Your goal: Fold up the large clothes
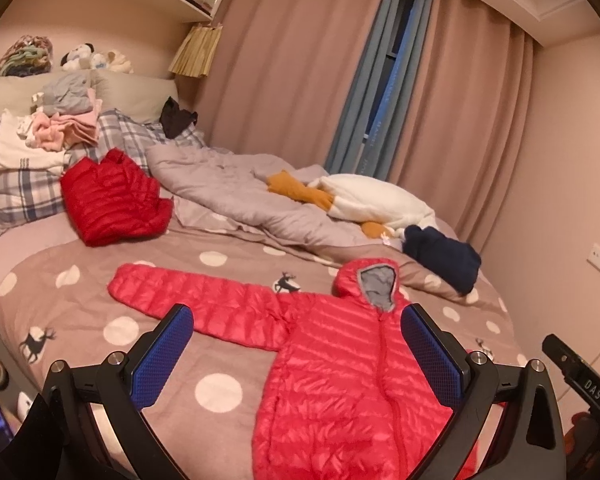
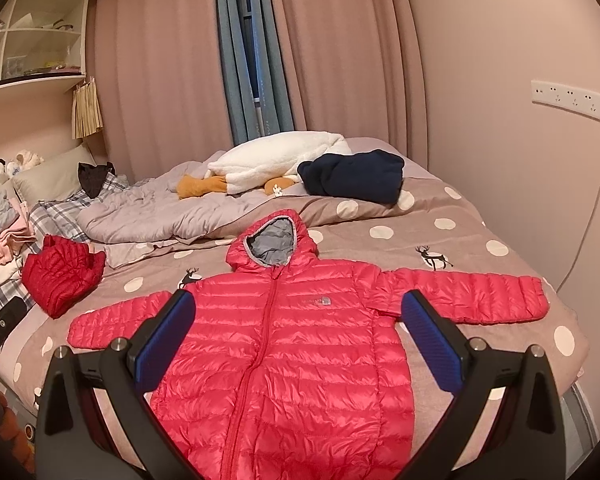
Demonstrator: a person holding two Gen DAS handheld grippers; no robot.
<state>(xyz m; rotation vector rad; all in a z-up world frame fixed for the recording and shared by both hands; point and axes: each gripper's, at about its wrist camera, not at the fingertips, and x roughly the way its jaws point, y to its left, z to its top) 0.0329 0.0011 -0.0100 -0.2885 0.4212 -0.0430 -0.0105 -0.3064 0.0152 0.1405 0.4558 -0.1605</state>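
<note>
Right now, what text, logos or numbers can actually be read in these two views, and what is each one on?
"DAS": white letters on the black device at the right edge of the left wrist view.
Chest logo on the pink puffer jacket: too small and blurred to read.
Vertical lettering on the blue window frame between the curtains: blurred, unreadable.
Both the left gripper and right gripper carry no visible text.

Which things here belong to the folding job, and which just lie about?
Job: pink jacket spread flat on the bed; left gripper and right gripper, both open.

Lying about: red jacket, navy garment, plush goose, grey quilt.
</note>
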